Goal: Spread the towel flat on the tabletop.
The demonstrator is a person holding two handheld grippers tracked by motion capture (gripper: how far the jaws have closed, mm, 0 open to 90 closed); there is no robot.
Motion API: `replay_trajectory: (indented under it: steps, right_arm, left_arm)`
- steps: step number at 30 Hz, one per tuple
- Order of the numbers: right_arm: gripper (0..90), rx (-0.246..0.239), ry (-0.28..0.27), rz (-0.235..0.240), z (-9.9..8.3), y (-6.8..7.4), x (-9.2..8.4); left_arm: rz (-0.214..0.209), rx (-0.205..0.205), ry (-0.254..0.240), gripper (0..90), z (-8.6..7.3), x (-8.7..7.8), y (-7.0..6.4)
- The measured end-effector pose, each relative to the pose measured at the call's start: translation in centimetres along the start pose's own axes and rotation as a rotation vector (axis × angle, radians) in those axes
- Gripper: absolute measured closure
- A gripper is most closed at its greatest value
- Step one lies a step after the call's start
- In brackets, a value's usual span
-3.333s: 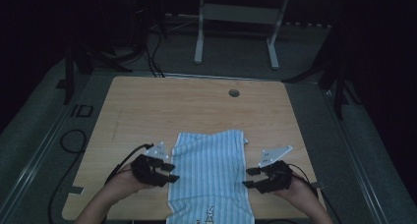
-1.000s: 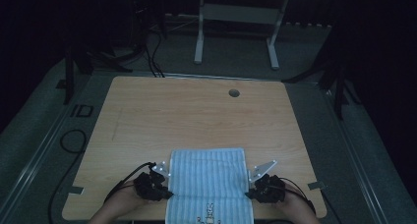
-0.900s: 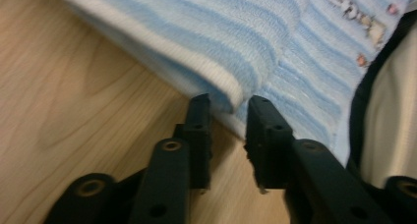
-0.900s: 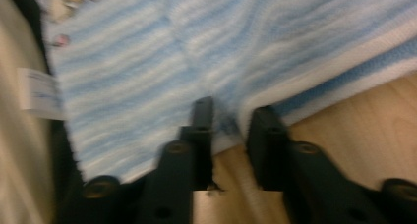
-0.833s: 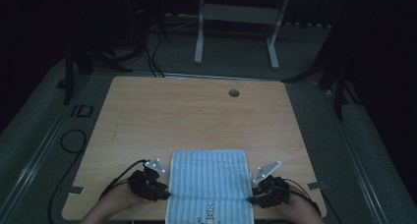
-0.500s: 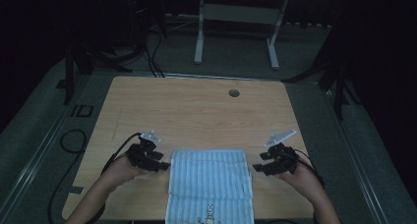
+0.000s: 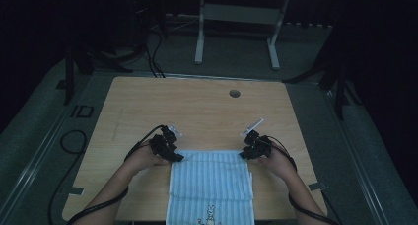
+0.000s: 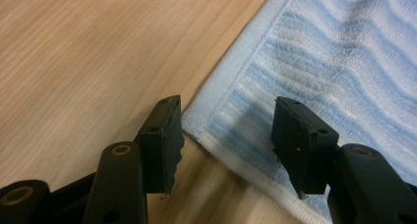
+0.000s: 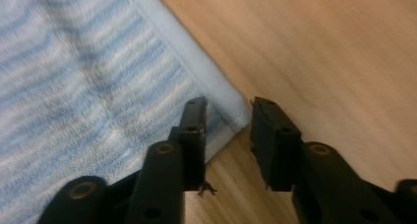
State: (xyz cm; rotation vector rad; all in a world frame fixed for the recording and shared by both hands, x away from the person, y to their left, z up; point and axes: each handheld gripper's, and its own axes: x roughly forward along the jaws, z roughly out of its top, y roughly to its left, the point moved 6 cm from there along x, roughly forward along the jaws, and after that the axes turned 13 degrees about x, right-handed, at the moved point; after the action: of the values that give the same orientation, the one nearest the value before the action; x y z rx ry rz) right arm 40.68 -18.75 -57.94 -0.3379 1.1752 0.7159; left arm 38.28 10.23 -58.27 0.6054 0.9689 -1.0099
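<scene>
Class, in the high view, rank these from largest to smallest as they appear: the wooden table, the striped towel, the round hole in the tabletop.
1. Wooden table
2. Striped towel
3. Round hole

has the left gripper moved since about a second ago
Yes. The left gripper went up the table, from beside the towel to its far left corner.

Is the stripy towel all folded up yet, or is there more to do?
Partly done, it seems. The towel already lies doubled on the table, a folded layer showing near its front edge. Now the left gripper and right gripper sit open at the far corners, gripping nothing. Probably another fold is left.
</scene>
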Motion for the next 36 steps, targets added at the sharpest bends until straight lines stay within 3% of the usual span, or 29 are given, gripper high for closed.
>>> replay_trajectory:
  steps: [4, 6, 11, 12, 17, 20, 21, 25, 31, 36]
  right_arm:
    - [75.8, -0.023, 0.005, -0.019, 0.0, 0.4, 0.0]
    - [79.1, -0.037, 0.006, -0.023, -0.1, 0.7, 0.0]
    - [82.6, -0.042, 0.010, -0.015, -0.1, 0.7, 0.0]
    - [82.6, -0.042, 0.013, -0.012, 0.0, 0.5, 0.0]
    - [83.2, -0.027, 0.006, -0.011, 1.2, -0.5, -0.3]
    - [83.5, -0.012, -0.011, -0.040, 3.2, -1.9, -0.9]
    - [83.5, -0.014, -0.018, -0.060, 3.7, -2.3, -1.0]
    - [83.6, 0.020, -0.050, -0.084, 5.8, -3.8, -1.6]
    - [83.6, 0.056, -0.070, -0.137, 9.1, -5.8, -2.8]
    - [83.6, 0.076, -0.101, -0.192, 11.7, -7.3, -4.7]
  left_arm:
    - [0.058, 0.040, 0.053, 47.2, 0.1, 0.2, -0.2]
    - [0.061, 0.053, 0.061, 50.8, 0.3, 0.2, -0.4]
    - [0.046, 0.054, 0.061, 80.6, 0.6, 0.2, -0.3]
    - [0.054, 0.047, 0.058, 81.8, 0.6, 0.2, -0.1]
    - [0.094, -0.004, 0.023, 83.5, 1.3, 0.3, 1.6]
    - [0.146, 0.000, -0.052, 83.6, 2.6, -0.1, 3.4]
    - [0.156, -0.005, -0.056, 83.6, 2.9, -0.2, 3.9]
    - [0.187, -0.068, -0.122, 84.1, 4.4, -1.1, 6.1]
    - [0.226, -0.097, -0.131, 84.1, 7.0, -2.2, 8.7]
    - [0.282, -0.096, -0.154, 84.2, 9.6, -4.3, 10.3]
